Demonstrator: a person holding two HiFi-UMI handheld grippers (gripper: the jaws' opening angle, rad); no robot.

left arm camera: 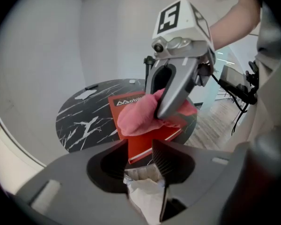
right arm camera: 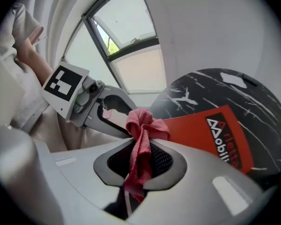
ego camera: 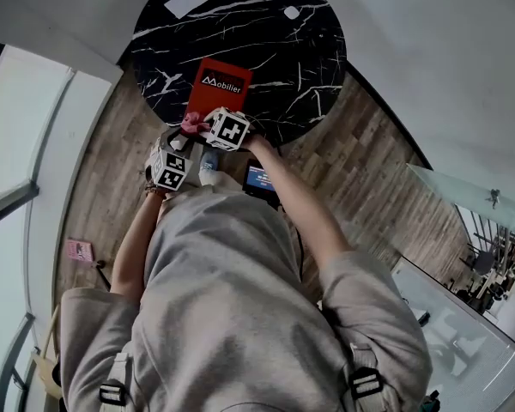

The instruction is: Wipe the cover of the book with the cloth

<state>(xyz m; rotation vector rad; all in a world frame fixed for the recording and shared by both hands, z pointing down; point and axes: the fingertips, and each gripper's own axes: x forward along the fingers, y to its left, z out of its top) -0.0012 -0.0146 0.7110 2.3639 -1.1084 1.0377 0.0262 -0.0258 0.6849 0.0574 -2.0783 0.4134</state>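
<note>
Your right gripper [right arm camera: 141,149] has its fingers clenched on the pink cloth [ego camera: 191,125]. A strip of the cloth runs down between the fingers and the rest is bunched in a knot at their tips. That bunch sits on the near left part of the red book [ego camera: 219,88], and in the left gripper view it looks to be touching the cover. The book lies flat, cover up, its white lettering showing, at the near edge of the round black marbled desk [ego camera: 266,50].

Your left gripper [left arm camera: 136,146] hangs just near of the book, off the desk's edge and to the left of the right gripper, pointing down towards the book's near corner. Its fingers stand fairly wide, and a crumpled white wad [left arm camera: 143,193] is wedged between them, back from the tips, touching both sides. Beyond the tips the gap is bare, and the book's near edge shows through it.

On the far side of the desk lie a white sheet [ego camera: 186,3] to the left and a small white piece [ego camera: 292,12] to the right, well apart from the book.
</note>
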